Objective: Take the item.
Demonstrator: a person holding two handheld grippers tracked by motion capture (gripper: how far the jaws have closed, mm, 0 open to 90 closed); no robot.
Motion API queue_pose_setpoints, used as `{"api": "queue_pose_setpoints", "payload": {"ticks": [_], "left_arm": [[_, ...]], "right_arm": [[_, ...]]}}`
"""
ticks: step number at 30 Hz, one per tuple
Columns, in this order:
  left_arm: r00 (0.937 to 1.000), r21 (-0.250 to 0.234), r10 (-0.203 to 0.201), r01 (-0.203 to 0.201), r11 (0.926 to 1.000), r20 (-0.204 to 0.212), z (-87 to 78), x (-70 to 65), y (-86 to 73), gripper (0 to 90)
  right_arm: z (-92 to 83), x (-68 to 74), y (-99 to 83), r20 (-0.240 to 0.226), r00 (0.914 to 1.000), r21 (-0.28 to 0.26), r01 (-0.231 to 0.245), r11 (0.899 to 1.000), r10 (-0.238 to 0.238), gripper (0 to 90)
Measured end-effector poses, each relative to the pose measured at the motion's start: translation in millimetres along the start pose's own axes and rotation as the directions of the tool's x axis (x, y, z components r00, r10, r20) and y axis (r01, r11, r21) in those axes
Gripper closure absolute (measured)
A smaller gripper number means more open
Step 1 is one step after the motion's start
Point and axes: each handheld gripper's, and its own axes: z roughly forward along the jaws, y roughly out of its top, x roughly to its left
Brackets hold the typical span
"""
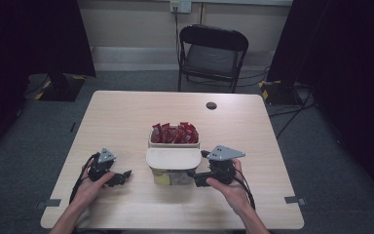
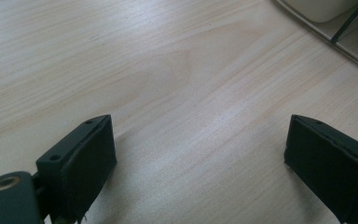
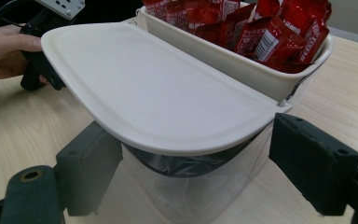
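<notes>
At the table's centre stands a clear tub (image 1: pixel 168 178) with a white half lid (image 1: pixel 173 158) on its near side. Behind the lid, a white tray (image 1: pixel 174 144) holds several red packets (image 1: pixel 174 133). My right gripper (image 1: pixel 197 178) is open at the tub's right front. In the right gripper view its jaws stand on either side of the clear tub (image 3: pixel 191 196), under the lid (image 3: pixel 158 93), below the packets (image 3: pixel 256 28). My left gripper (image 1: pixel 123 176) is open to the left of the tub. It has bare wood between its fingers (image 2: pixel 86 163), and the tub's corner (image 2: pixel 349 44) is off to the upper right.
A black folding chair (image 1: pixel 213 53) stands beyond the table's far edge. A dark round cable hole (image 1: pixel 211 105) sits near the far side of the table top (image 1: pixel 126 117). Tape marks (image 1: pixel 294 199) lie near the front corners. Dark curtains hang on both sides.
</notes>
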Motion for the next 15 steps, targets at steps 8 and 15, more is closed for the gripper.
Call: {"api": "queue_pose_setpoints", "payload": {"ticks": [8,15], "left_arm": [[1.0000,0.000,0.000,0.000,1.0000,0.000,-0.1,0.0,-0.1,8.1],[1.0000,0.000,0.000,0.000,1.0000,0.000,-0.1,0.0,-0.1,8.1]], "right_arm": [[-0.1,-0.2,0.4,-0.001,1.0000,0.000,-0.003,1.000,0.003,16.7],[0.1,-0.4,1.1,0.000,1.0000,0.000,0.000,1.000,0.000,16.6]]}}
